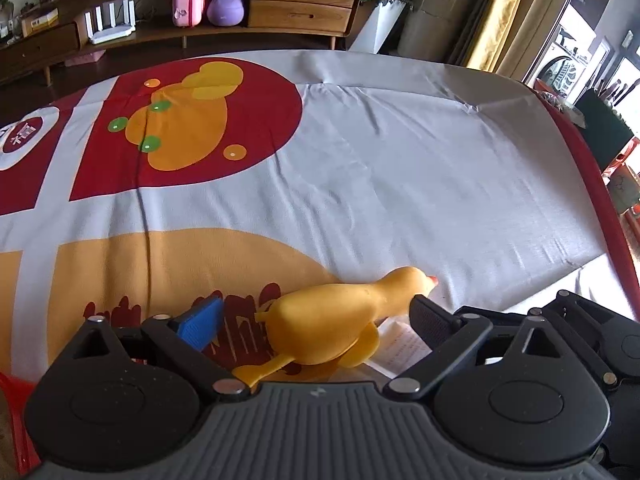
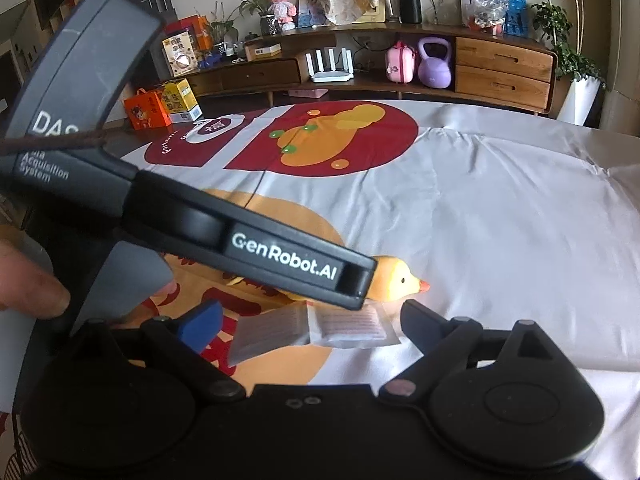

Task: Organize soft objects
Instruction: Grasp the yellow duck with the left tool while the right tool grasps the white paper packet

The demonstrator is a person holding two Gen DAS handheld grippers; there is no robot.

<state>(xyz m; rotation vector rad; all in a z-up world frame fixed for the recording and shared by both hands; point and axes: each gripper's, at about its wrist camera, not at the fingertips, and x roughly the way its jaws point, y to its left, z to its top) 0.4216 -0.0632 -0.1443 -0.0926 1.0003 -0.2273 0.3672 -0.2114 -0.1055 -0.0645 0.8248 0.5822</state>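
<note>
A yellow rubber duck [image 1: 328, 320] lies on its side on the printed cloth, beak pointing right. My left gripper [image 1: 316, 318] straddles it with jaws wide. Its blue pad [image 1: 200, 322] stands clear of the tail and its black pad [image 1: 430, 320] is close to the neck. A white packet [image 2: 348, 324] lies flat just in front of the duck, partly under it. My right gripper [image 2: 312, 322] is open around that packet without touching it. In the right wrist view the left gripper's body [image 2: 280, 256] crosses the picture and hides all of the duck but its head [image 2: 396, 280].
The grey cloth [image 1: 400, 160] with red and orange prints covers the table, whose red edge [image 1: 616, 220] curves down the right. Beyond stands a wooden sideboard [image 2: 500, 68] with a purple kettlebell [image 2: 434, 64] and a pink case [image 2: 400, 62]. A hand [image 2: 28, 280] grips the left tool.
</note>
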